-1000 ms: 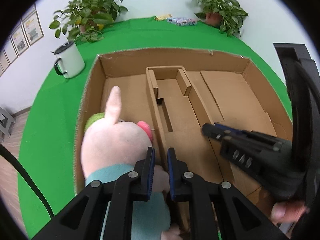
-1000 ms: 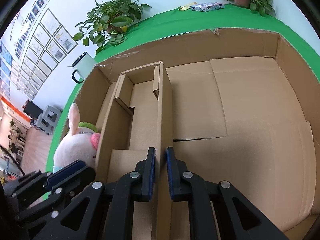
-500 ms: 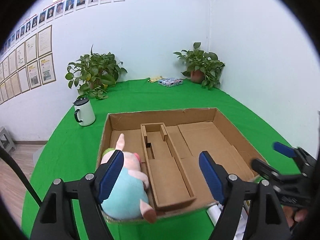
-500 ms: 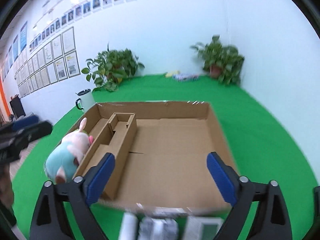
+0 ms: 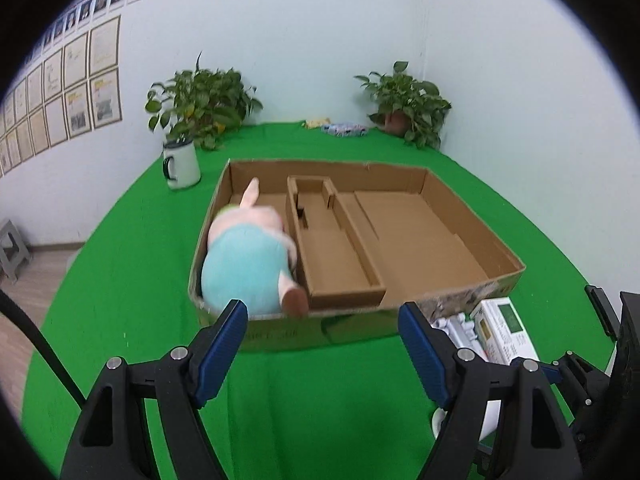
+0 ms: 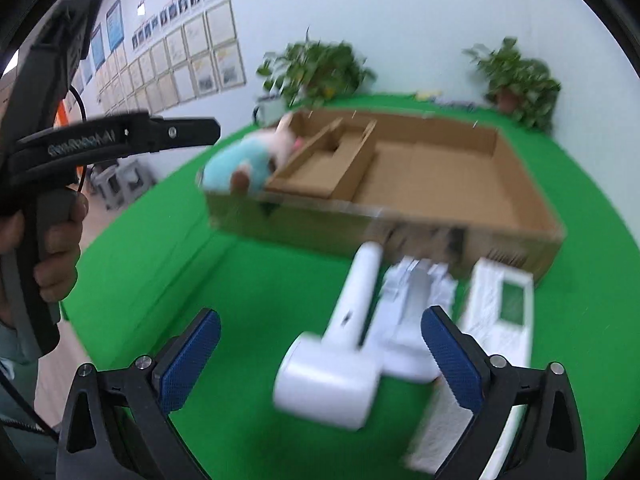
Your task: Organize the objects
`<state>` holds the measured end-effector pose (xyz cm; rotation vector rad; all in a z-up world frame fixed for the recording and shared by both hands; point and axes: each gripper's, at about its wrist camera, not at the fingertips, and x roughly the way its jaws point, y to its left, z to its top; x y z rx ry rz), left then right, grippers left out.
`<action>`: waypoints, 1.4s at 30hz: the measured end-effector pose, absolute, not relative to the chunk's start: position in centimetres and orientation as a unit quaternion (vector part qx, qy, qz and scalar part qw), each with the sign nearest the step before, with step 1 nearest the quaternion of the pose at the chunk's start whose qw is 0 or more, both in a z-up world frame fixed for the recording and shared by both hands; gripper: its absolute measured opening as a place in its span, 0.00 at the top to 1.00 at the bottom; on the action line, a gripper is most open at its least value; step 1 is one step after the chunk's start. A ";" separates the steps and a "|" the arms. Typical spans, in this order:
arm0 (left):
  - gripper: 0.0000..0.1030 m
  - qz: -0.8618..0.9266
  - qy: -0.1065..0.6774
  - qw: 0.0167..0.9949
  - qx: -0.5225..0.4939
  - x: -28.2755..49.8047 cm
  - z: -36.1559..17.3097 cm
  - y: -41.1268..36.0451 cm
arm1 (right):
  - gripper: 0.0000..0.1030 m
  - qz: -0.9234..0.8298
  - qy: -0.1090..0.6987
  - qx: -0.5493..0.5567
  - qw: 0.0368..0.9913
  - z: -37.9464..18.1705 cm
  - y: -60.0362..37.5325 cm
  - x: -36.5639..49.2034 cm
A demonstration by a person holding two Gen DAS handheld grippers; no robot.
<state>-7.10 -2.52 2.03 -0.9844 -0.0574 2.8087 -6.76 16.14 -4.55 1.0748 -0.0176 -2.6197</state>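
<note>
A plush pig in a light blue outfit [image 5: 244,264] lies in the left compartment of the cardboard box [image 5: 476,232]. My left gripper [image 5: 320,316] hangs open in front of the box's near wall, holding nothing. In the right wrist view my right gripper [image 6: 320,320] hovers above a white hair dryer [image 6: 332,384]. Its jaws are opening, and the pads touch nothing. Beside the dryer lie a white folded item [image 6: 412,300] and a white device with a green screen [image 6: 508,312]. The left gripper [image 6: 208,130] shows at the left of that view, held by a hand [image 6: 56,248].
The box [image 6: 520,176] has a narrow cardboard divider insert [image 5: 336,248] and a wide right compartment. A white mug [image 5: 182,162], two potted plants [image 5: 200,100] [image 5: 404,108] and small packs [image 5: 344,129] stand behind it. A stool [image 5: 14,248] is on the floor at left.
Both grippers drew back out of the box and opened. The left let go of the plush, the right let go of the divider wall. The right view now looks onto the white items.
</note>
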 end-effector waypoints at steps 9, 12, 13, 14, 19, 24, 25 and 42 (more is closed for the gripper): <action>0.25 0.937 -0.052 0.051 -0.342 -7.1 0.8 -5.9 | 0.06 -0.918 -0.054 0.351 0.177 0.2 16.1 -12.4; 0.25 0.936 -0.056 0.042 -0.346 -6.7 0.6 -6.8 | 0.17 -0.899 -0.088 0.396 0.163 0.9 16.2 -18.9; 0.25 0.936 -0.057 0.039 -0.346 -6.6 0.5 -7.0 | 0.25 -0.893 -0.094 0.413 0.156 0.6 16.2 -20.5; 0.25 0.936 -0.059 0.037 -0.346 -6.4 0.5 -7.3 | 0.28 -0.883 -0.100 0.435 0.145 0.1 16.2 -22.7; 0.25 0.935 -0.063 0.036 -0.349 -5.9 0.1 -8.0 | 0.68 -0.837 -0.088 0.530 0.099 -4.5 15.2 -29.0; 0.25 0.932 -0.068 0.041 -0.355 -6.0 -0.4 -8.3 | 0.90 -0.840 -0.044 0.529 0.114 -4.7 13.8 -28.2; 0.25 0.931 -0.068 0.043 -0.355 -6.0 -0.4 -8.2 | 0.90 -0.839 -0.031 0.531 0.118 -4.6 13.6 -27.9; 0.25 0.930 -0.059 0.078 -0.353 -8.4 1.0 -5.7 | 0.87 -0.842 0.042 0.509 0.175 -4.3 12.8 -25.8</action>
